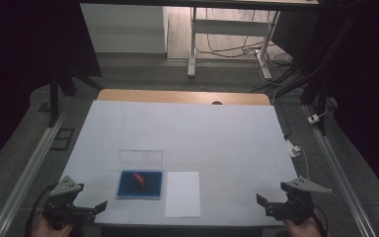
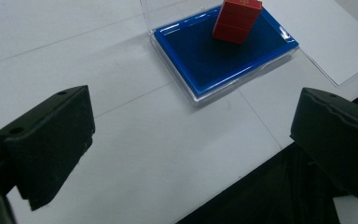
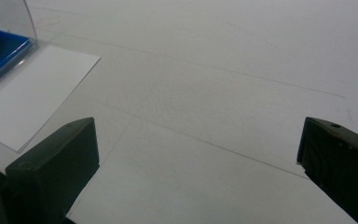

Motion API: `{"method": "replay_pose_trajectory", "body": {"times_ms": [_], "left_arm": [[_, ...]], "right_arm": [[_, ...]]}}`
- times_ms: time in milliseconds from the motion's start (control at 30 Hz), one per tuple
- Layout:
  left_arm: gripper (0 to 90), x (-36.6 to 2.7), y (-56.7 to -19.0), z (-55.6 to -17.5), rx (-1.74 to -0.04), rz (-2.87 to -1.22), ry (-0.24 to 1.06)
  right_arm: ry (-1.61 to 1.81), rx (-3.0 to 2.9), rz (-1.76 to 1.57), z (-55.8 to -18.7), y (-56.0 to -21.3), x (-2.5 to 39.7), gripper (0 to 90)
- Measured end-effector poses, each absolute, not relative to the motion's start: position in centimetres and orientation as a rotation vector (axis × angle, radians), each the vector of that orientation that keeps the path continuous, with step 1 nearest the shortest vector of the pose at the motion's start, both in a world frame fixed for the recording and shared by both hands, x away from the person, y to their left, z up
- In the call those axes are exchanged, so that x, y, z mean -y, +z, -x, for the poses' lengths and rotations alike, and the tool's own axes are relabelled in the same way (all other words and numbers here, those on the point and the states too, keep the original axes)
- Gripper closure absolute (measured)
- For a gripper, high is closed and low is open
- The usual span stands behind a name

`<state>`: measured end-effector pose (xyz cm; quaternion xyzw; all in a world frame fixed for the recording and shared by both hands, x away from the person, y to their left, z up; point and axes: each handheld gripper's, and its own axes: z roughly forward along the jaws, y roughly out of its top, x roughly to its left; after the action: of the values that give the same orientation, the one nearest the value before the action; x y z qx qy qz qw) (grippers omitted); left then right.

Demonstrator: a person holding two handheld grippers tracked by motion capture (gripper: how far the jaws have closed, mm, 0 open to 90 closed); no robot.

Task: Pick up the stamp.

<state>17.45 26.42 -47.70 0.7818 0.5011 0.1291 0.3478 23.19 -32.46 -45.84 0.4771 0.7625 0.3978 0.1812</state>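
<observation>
One red block (image 2: 237,19) stands on the blue pad (image 2: 214,56) of a clear case, ahead of the left gripper (image 2: 191,140) and slightly to its right, well apart from its wide-open, empty jaws. The left gripper view shows the block's ribbed side; the high view reveals the case's upright clear lid (image 1: 140,159). A white sheet (image 3: 37,93) lies just beside the case, ahead-left of the right gripper (image 3: 198,158), which is also spread wide and holds nothing.

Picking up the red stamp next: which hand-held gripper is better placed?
Left. The left hand-held gripper sits open just beside the ink pad holding the stamp; the right hand-held gripper is farther off, beyond the paper.
</observation>
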Motion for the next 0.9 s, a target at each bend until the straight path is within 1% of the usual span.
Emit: {"method": "replay_pose_trajectory", "body": {"times_ms": [267,467,900], "left_arm": [[0.0,-26.62,-47.69,-17.39,-1.297,-2.012,0.329],[0.0,-26.26,-47.76,-17.54,-1.282,-2.049,0.322],[0.0,-26.08,-47.81,-17.64,-1.269,-2.076,0.307]], "right_arm": [[1.094,-2.235,-1.287,-23.17,-45.9,31.91,0.0],[1.093,-2.246,-1.288,-23.24,-45.97,31.88,0.0],[1.091,-2.259,-1.264,-23.17,-45.95,31.69,0.0]]}}
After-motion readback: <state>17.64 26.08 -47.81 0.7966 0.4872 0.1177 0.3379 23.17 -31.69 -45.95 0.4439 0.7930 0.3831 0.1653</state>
